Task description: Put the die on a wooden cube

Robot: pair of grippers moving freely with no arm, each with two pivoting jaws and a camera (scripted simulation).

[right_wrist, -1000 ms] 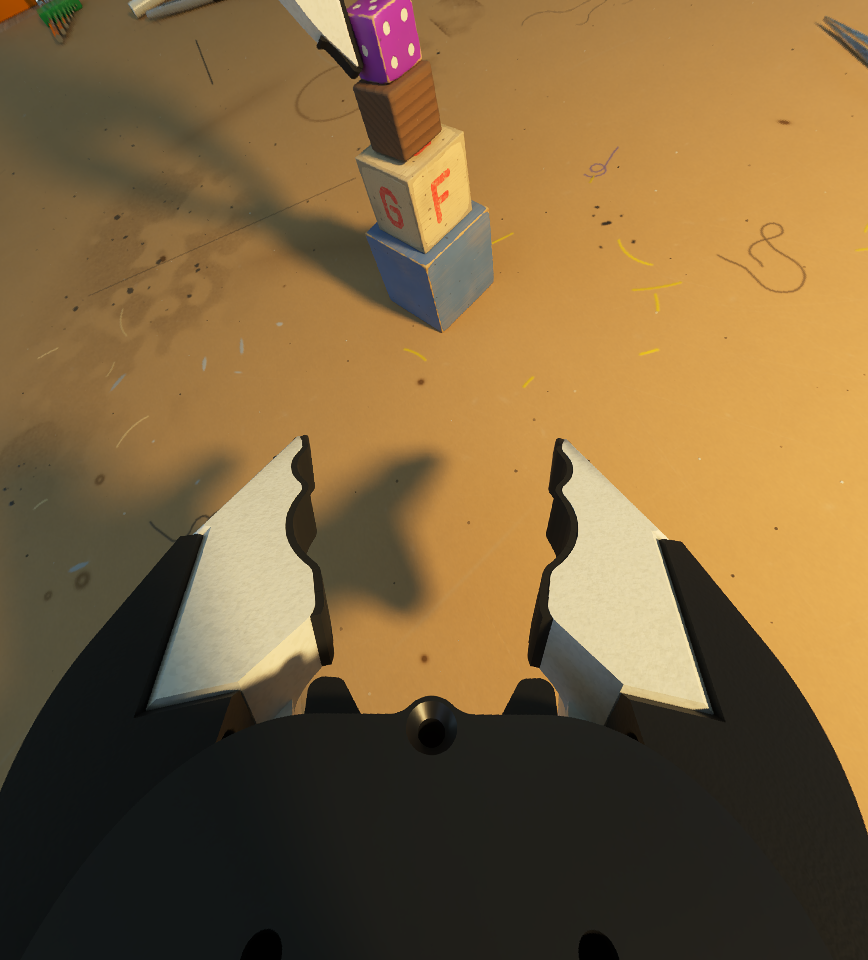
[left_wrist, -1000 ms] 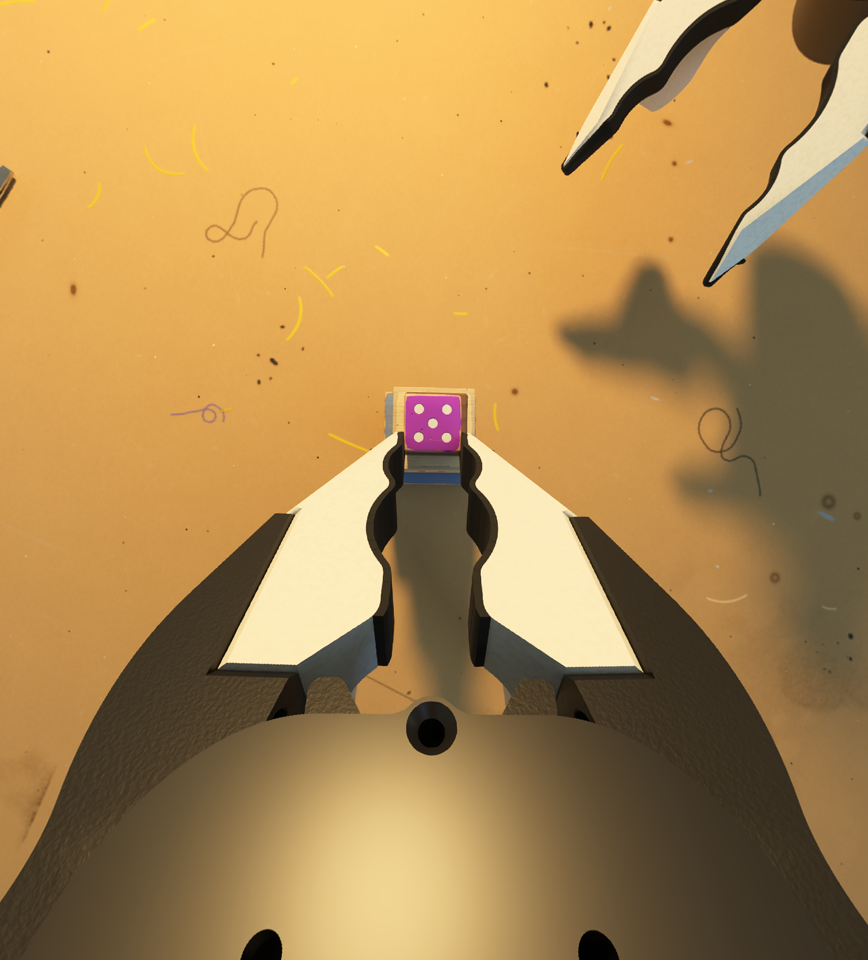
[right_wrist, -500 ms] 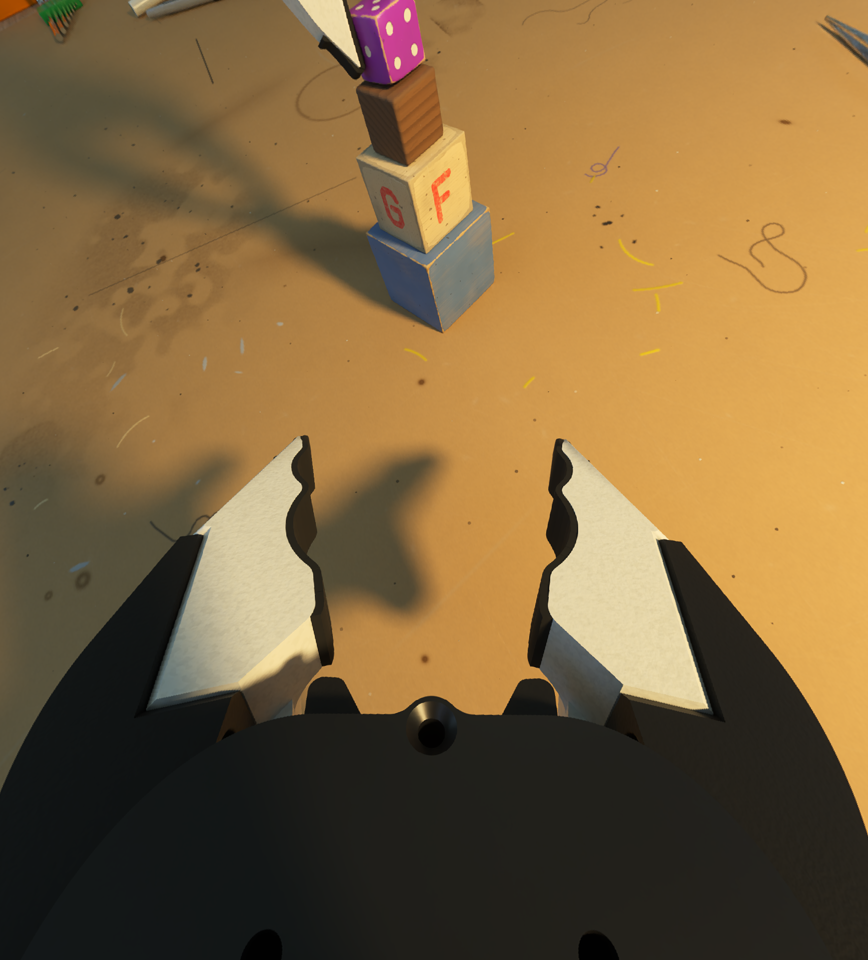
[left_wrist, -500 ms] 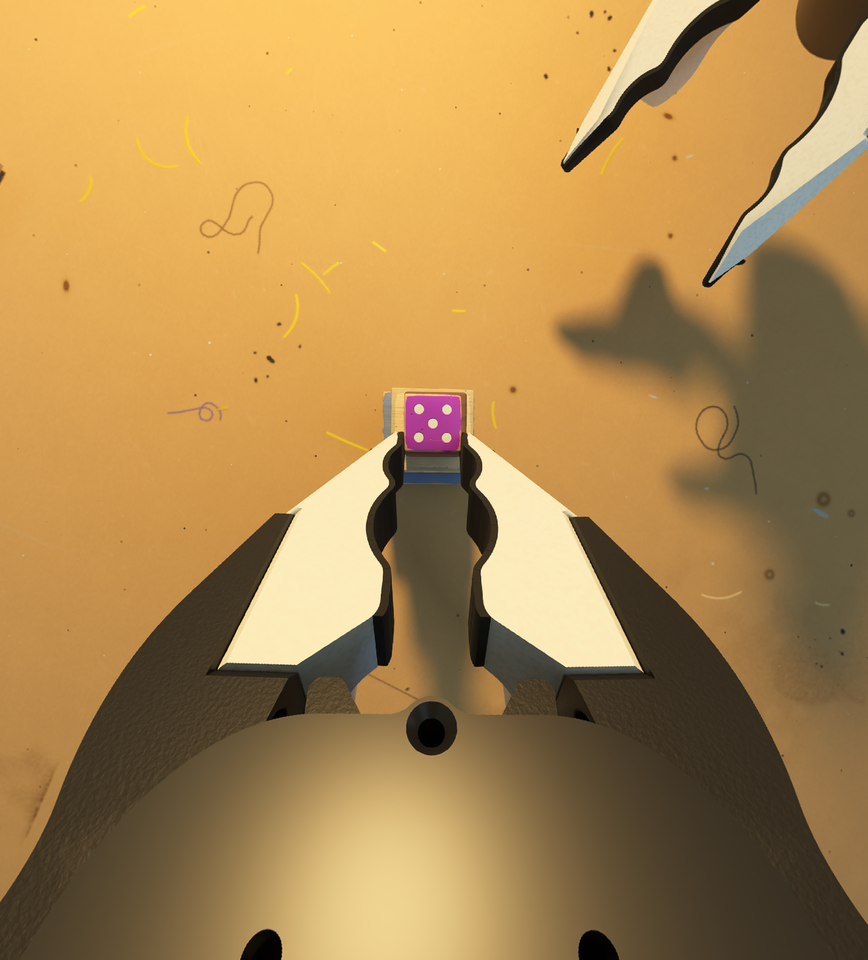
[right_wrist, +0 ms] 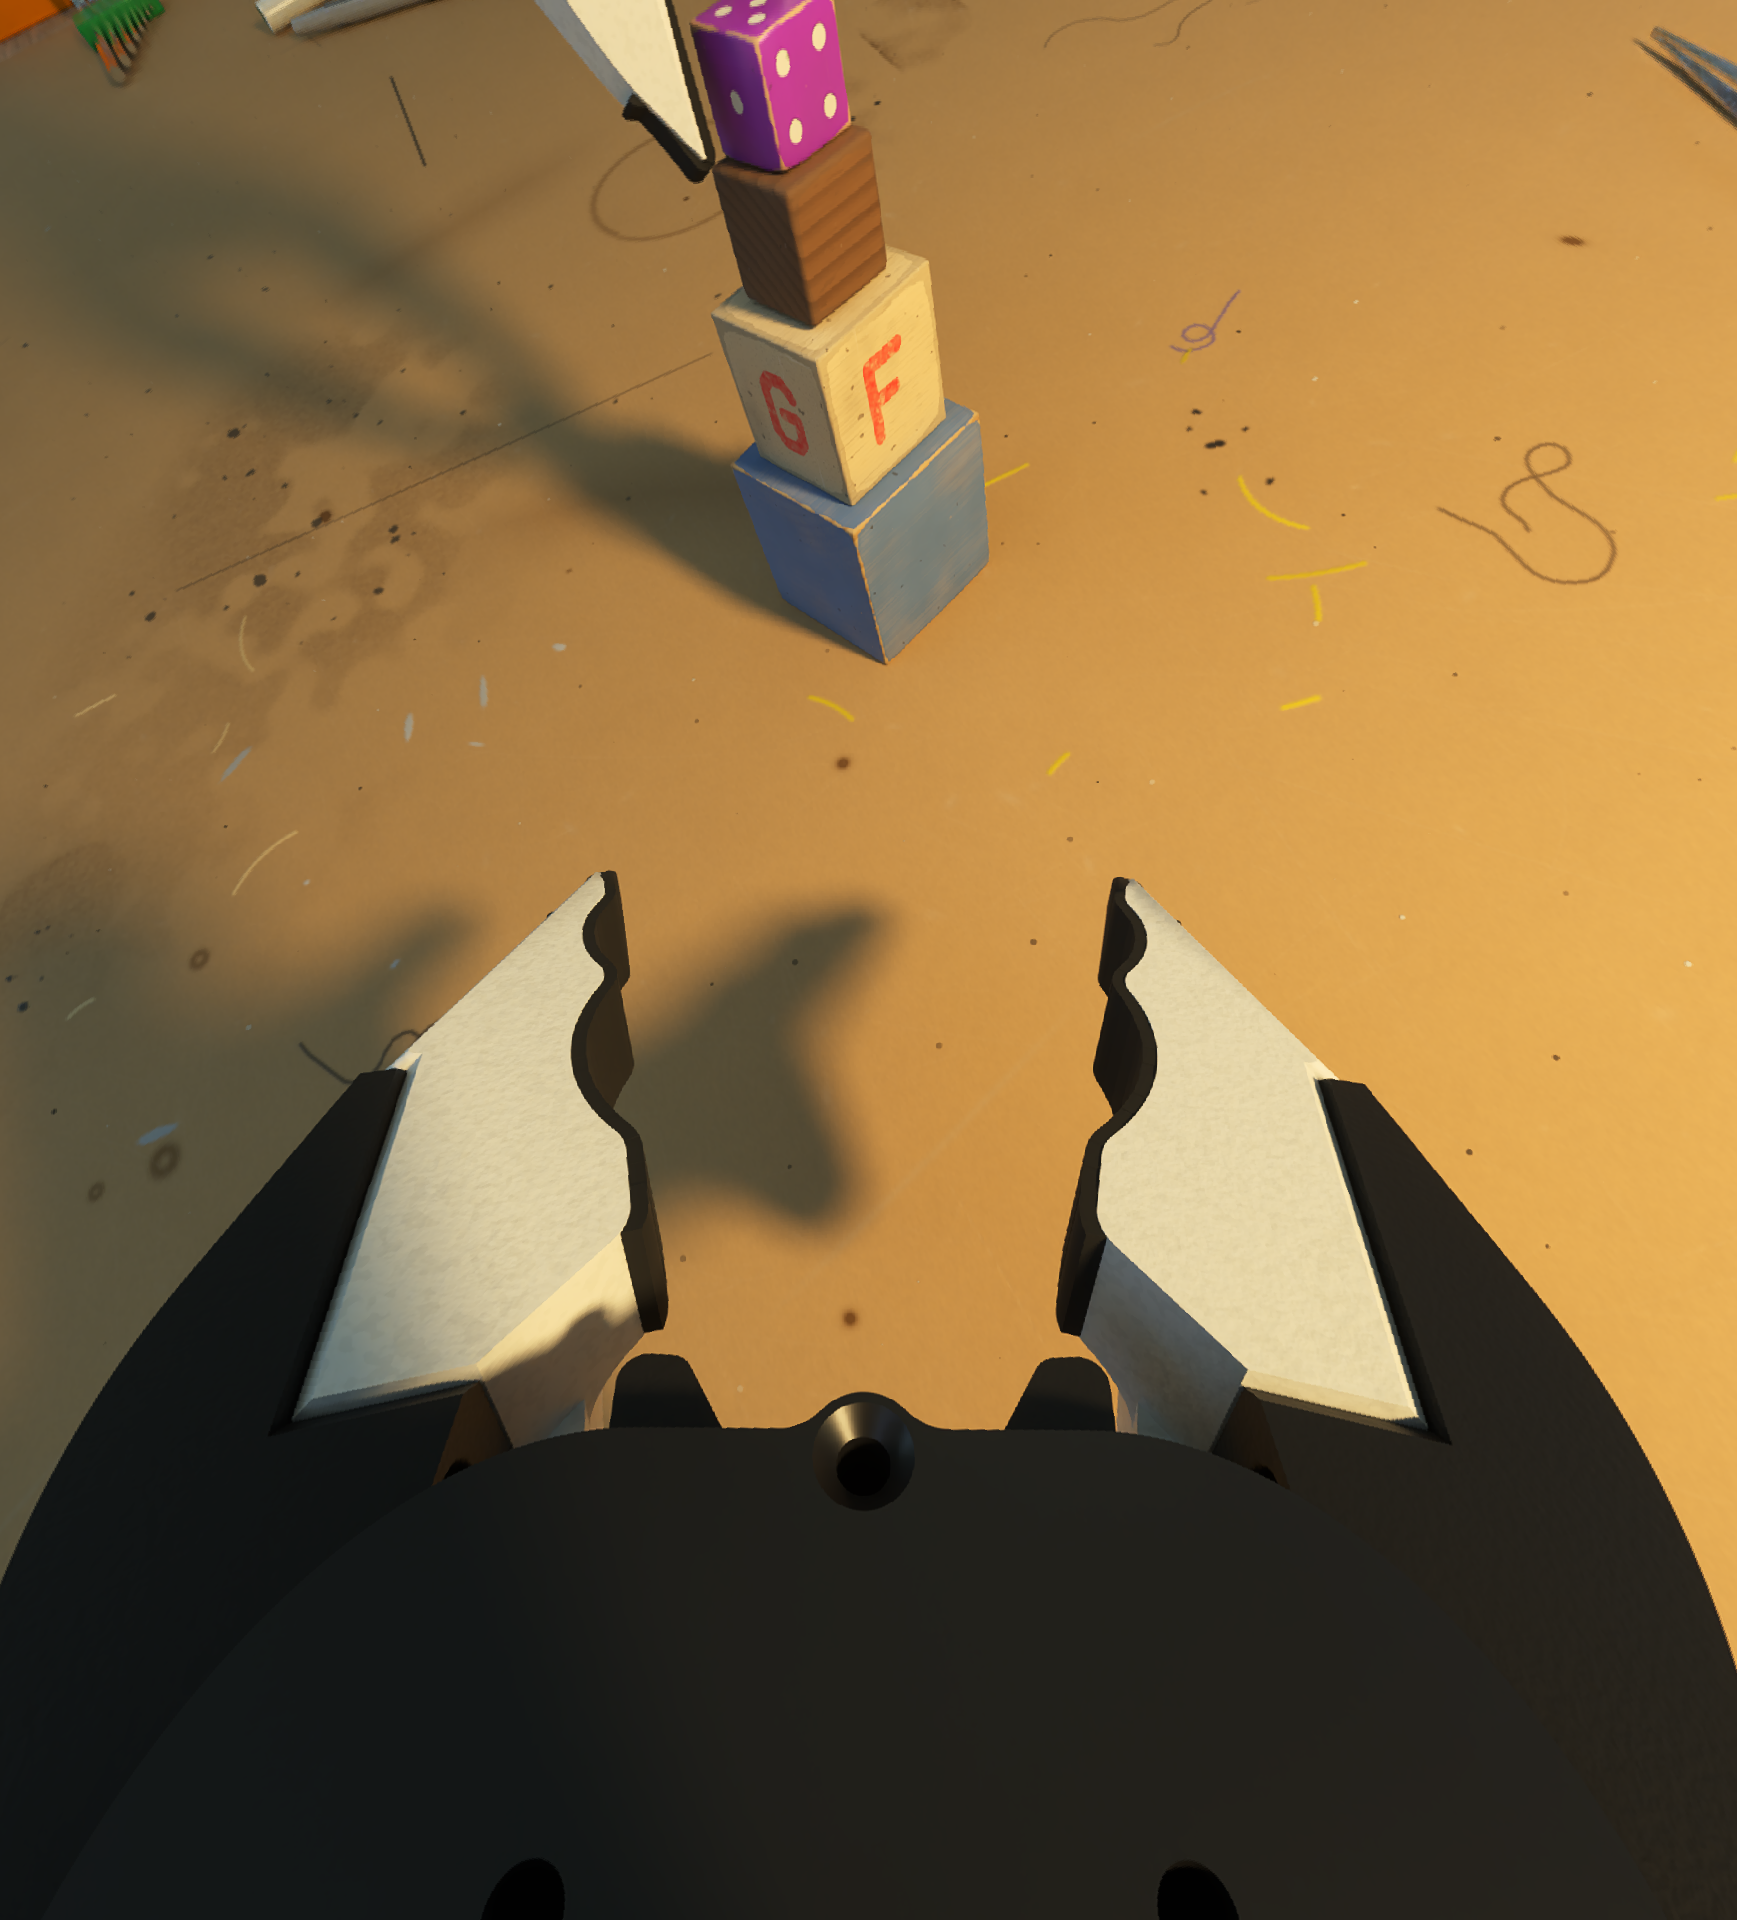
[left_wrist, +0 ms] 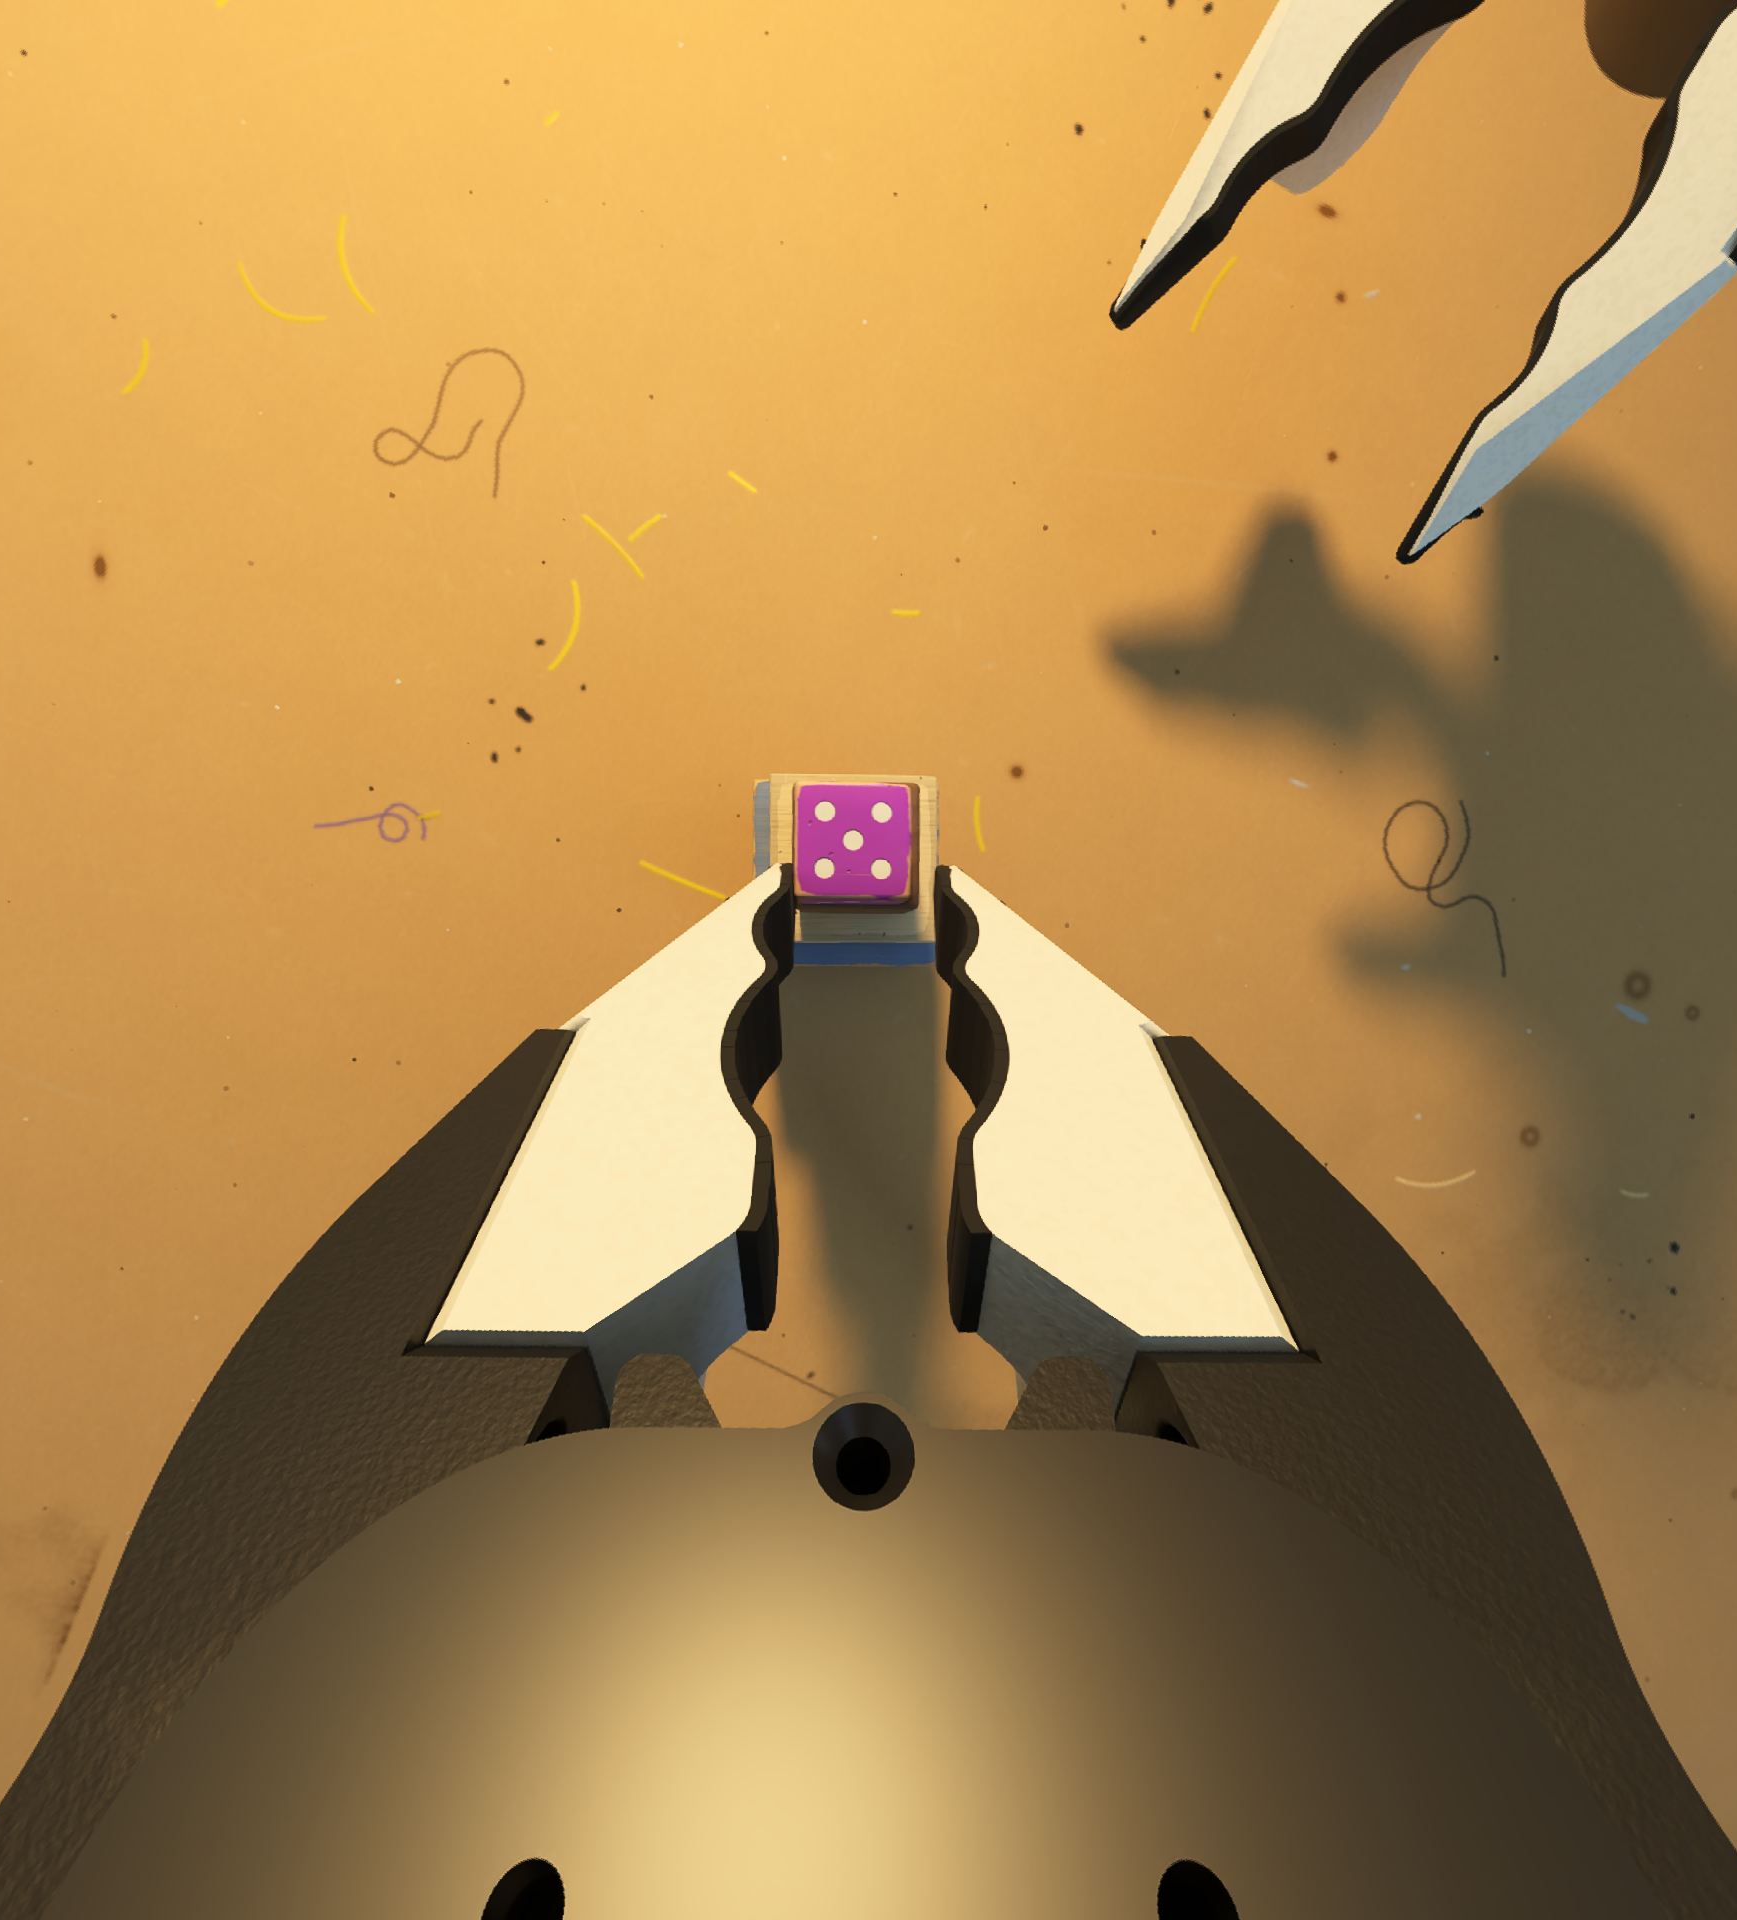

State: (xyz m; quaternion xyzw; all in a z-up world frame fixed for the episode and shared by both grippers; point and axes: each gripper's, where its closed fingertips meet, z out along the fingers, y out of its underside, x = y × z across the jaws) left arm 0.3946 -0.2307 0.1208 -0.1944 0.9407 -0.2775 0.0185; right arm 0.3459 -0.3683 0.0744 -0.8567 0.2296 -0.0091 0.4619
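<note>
At the centre of the left wrist view, the magenta die (left_wrist: 851,840) is seen resting on the brown wooden cube (right_wrist: 804,222), which tops a lettered block (right_wrist: 833,384) and a blue block (right_wrist: 869,540). It lies straight ahead between the tips of the left gripper (left_wrist: 862,883), whose jaws are now parted slightly wider than half a second ago, the die apparently released. Well apart, the right gripper (right_wrist: 862,894) is held wide open and empty.

Your left wrist view looks straight down onto the die (left_wrist: 852,840); right wrist view sees that stack obliquely, farther off.
</note>
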